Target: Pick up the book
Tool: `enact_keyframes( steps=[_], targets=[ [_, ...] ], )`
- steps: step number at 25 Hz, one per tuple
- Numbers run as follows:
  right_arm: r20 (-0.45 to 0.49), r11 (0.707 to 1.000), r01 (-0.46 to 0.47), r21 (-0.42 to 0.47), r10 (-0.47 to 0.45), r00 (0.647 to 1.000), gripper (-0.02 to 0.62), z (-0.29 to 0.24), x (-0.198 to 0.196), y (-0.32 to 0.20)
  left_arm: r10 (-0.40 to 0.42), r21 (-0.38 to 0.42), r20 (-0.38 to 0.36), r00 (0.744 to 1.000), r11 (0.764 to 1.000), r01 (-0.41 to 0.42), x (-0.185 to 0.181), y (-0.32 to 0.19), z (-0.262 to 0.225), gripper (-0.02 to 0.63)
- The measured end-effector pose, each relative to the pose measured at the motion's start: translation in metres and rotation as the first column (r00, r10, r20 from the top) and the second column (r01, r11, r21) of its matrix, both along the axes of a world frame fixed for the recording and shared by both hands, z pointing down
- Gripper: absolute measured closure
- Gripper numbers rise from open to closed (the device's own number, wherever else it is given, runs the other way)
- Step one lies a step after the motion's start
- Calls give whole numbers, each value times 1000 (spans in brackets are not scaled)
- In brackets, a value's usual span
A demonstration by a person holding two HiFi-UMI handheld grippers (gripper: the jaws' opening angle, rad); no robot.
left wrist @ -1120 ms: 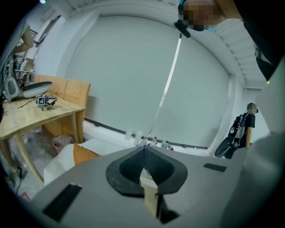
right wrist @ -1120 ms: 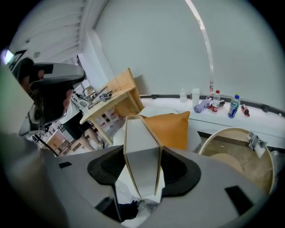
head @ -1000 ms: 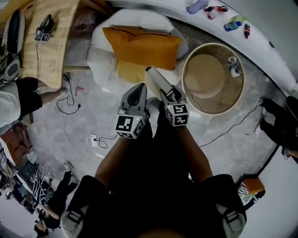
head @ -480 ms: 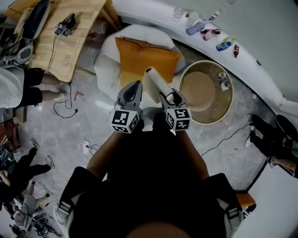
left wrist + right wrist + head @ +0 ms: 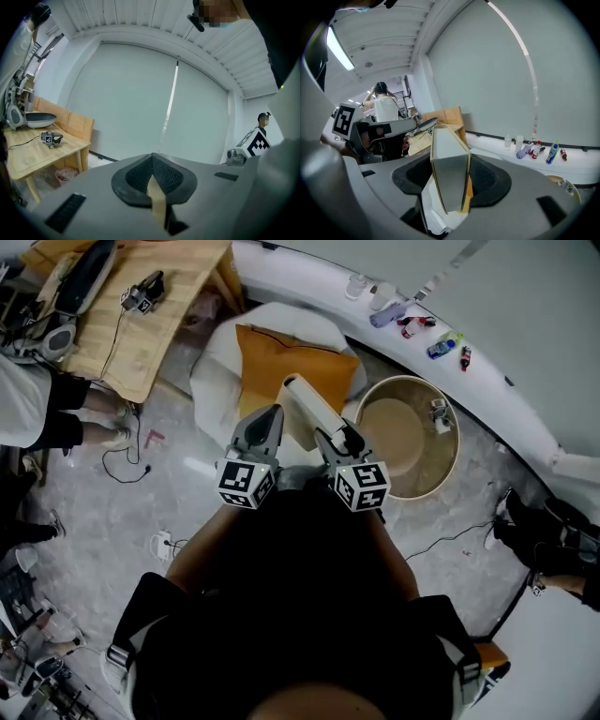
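A view from the wearer's head looks steeply down over two hand-held grippers raised side by side in front of a dark-clothed body. The right gripper (image 5: 330, 432) is clamped on the book (image 5: 305, 401), a pale, cream-covered volume that juts up and away from the jaws. In the right gripper view the book (image 5: 450, 159) stands on edge between the two black pads, with its narrow side facing the camera. The left gripper (image 5: 270, 418) is just beside it and carries nothing; its pads (image 5: 140, 176) meet at the tips. Below the book lies an orange cushion (image 5: 272, 357) on a white beanbag (image 5: 211, 381). A round wooden tub (image 5: 441, 474) stands to the right, and a wooden table (image 5: 178, 296) is at upper left.
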State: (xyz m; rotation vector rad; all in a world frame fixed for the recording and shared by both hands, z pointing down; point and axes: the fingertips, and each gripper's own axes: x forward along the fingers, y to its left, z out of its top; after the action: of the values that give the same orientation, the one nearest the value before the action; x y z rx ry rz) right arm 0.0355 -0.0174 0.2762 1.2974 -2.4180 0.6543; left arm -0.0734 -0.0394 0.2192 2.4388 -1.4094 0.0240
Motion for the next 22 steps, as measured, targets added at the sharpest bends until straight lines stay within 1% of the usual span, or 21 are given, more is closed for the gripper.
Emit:
enact_keyframes(
  steps=[8,22],
  targets=[
    [-42,1000,27,10,-27,999,351,1,1,3,-13,18,-12,1000,1000,13,-5,2,-5,598],
    [-50,999,45,13,-44,998,351,4,-6,8,-17,8,-6,1000,1000,17,-9,8,-1,598]
  ],
)
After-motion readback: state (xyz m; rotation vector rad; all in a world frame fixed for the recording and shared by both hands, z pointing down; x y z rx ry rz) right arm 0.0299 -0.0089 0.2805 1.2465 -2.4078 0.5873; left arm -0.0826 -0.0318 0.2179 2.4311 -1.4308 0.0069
